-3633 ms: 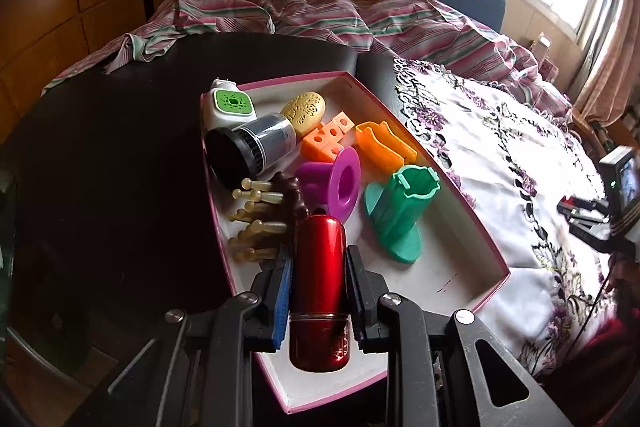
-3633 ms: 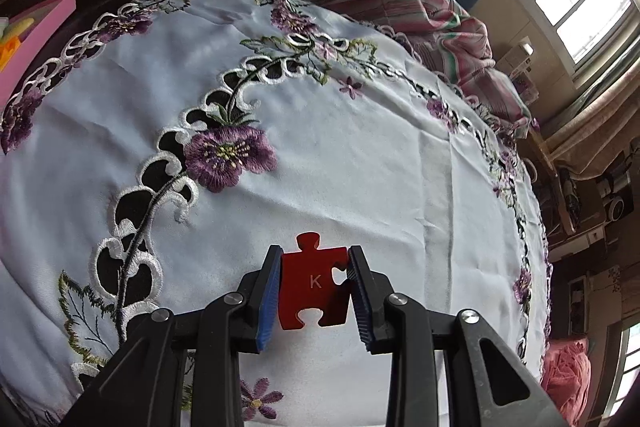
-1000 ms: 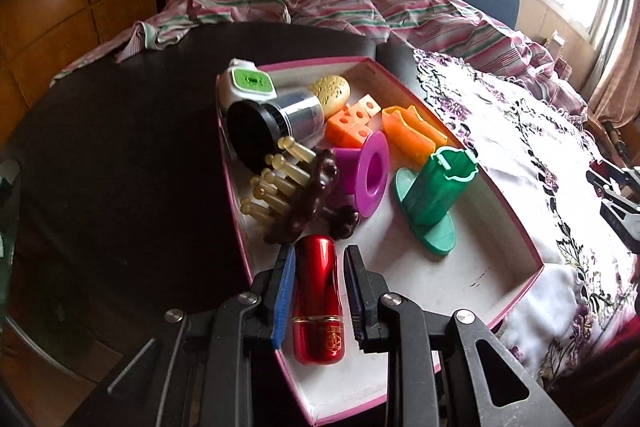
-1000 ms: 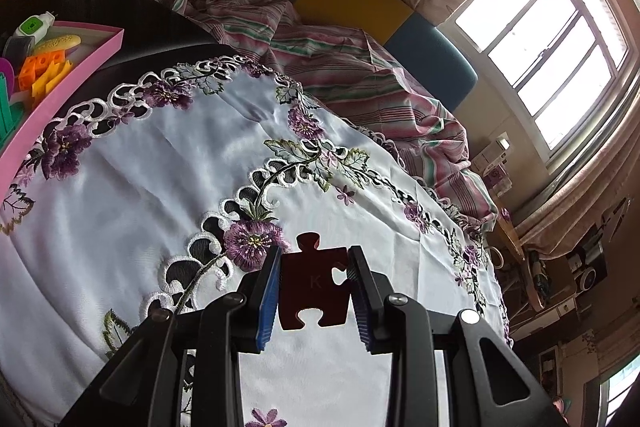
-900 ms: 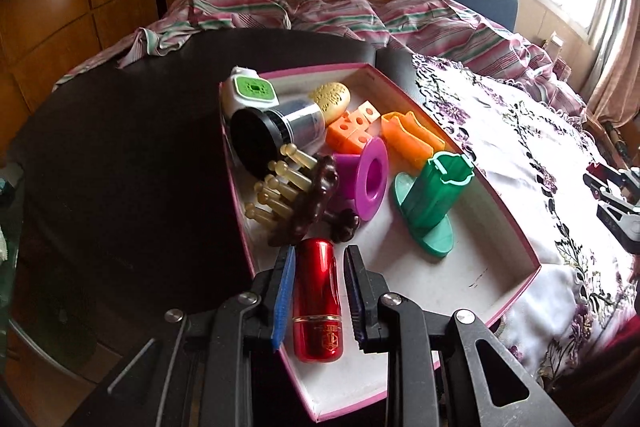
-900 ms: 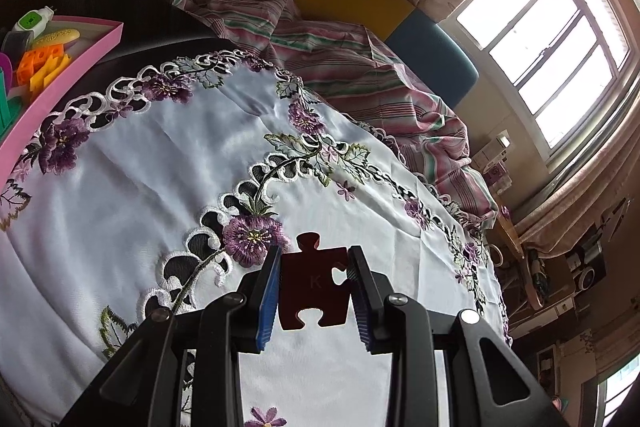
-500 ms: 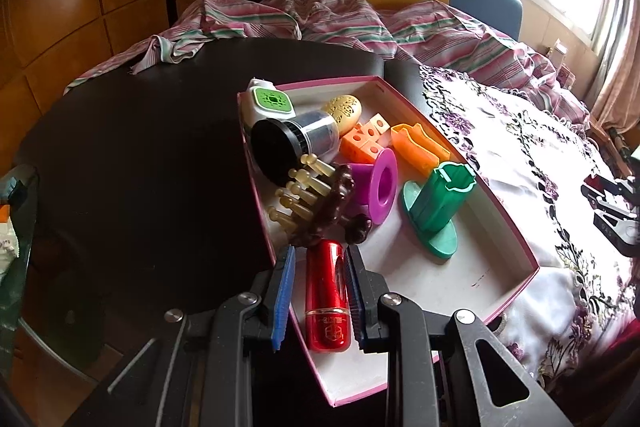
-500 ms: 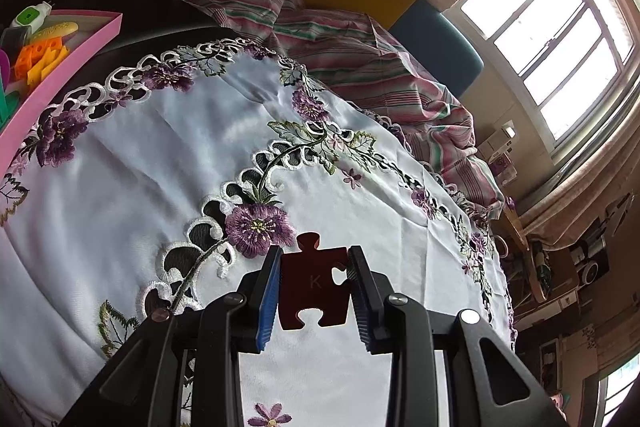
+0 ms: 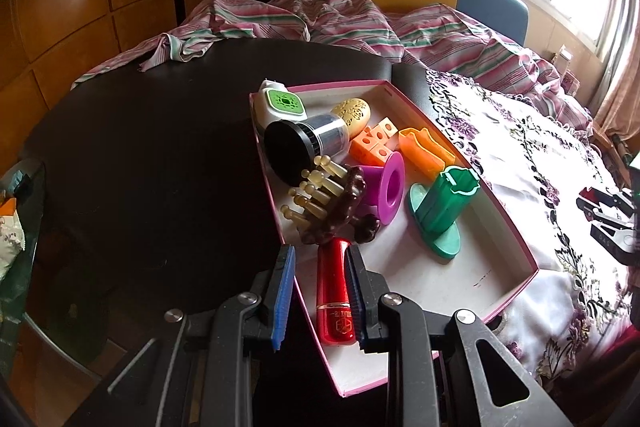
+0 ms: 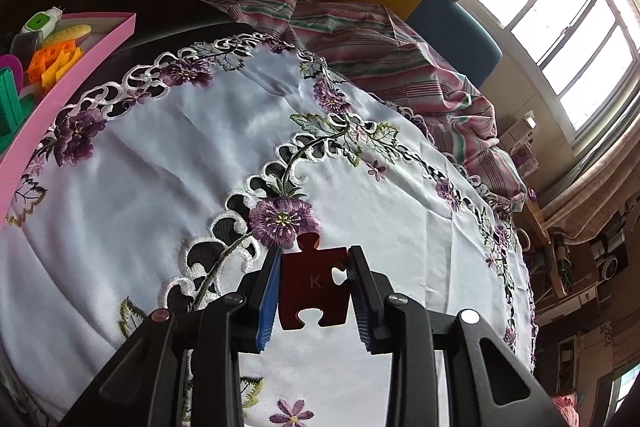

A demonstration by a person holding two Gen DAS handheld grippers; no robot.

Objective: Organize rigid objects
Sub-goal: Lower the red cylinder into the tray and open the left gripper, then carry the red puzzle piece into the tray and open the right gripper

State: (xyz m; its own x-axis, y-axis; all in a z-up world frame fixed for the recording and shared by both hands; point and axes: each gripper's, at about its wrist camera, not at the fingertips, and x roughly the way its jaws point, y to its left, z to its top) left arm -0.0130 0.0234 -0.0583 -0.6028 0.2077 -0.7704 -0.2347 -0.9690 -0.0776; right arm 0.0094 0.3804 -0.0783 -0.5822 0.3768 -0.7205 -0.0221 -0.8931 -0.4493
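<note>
Left gripper [image 9: 320, 291] sits low over the near end of the pink-rimmed box [image 9: 516, 235], and it looks like only its right pad touches the red metallic tube [image 9: 335, 297]; there's a gap on the left side, though the jaws are about as closed as they go. The tube lies lengthwise on the white floor of the box, its far tip right up against the brown massager with tan pegs [image 9: 328, 207]. Further back in the box: purple spool [image 9: 386, 185], green stand [image 9: 442, 211], orange pieces [image 9: 426, 153], a black-capped lens-like cylinder [image 9: 298, 149].

Right gripper [image 10: 314, 287] has its jaws clenched on a dark red puzzle piece [image 10: 314, 285] marked K, held up over the white embroidered tablecloth [image 10: 140, 187] on the desk, well apart from the box.
</note>
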